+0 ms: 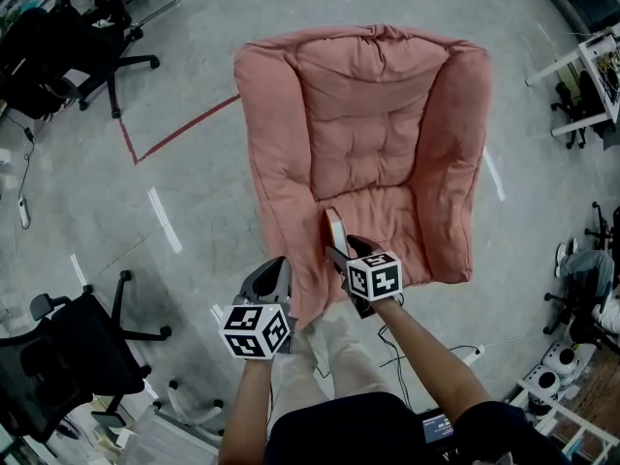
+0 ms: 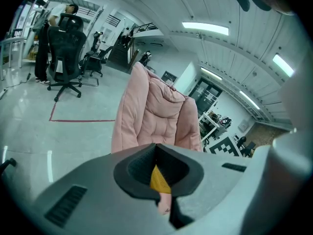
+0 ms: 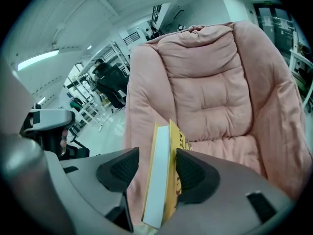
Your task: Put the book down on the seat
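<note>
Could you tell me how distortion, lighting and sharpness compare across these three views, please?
Head view: even light, mild bending at the edges, the pink armchair sharp. Left gripper view: strong fisheye, black corners, bright ceiling lights, the near jaws slightly soft. Right gripper view: same fisheye, the book between the jaws crisp.

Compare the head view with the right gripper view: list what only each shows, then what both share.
Only the head view: the person's forearms and the red floor tape. Only the right gripper view: the book's white page edge and yellow cover, upright between the right gripper's jaws, with its right pad against the cover. Both: the pink armchair and the book.
</note>
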A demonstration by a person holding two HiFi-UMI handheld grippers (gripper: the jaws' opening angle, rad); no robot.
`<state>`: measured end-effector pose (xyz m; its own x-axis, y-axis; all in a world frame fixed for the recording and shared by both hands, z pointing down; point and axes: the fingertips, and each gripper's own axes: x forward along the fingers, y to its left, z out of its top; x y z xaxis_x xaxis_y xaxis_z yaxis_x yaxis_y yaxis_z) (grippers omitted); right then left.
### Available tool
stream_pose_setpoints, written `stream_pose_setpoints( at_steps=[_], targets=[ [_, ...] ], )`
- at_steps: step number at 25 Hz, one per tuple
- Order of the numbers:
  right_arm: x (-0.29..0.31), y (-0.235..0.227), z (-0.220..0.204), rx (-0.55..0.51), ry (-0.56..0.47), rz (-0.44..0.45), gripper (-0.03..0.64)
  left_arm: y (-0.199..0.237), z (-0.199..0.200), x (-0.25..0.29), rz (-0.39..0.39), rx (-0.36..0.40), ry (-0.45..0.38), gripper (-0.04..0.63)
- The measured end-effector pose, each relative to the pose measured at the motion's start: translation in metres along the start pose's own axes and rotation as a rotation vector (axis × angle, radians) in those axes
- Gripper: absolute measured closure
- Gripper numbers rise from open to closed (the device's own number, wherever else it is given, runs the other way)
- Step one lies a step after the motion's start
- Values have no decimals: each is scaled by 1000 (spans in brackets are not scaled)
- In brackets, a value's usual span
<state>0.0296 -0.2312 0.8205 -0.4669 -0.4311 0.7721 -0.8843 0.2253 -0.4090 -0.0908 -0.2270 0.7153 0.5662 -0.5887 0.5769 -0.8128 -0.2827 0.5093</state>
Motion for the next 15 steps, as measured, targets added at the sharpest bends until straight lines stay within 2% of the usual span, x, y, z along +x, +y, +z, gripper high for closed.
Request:
stream_pose_setpoints(
  at_steps=[15],
  targets=[
    [-10,28,9,-8,-8,53,391,-15,9,-20,-9,10,-15,589]
  ],
)
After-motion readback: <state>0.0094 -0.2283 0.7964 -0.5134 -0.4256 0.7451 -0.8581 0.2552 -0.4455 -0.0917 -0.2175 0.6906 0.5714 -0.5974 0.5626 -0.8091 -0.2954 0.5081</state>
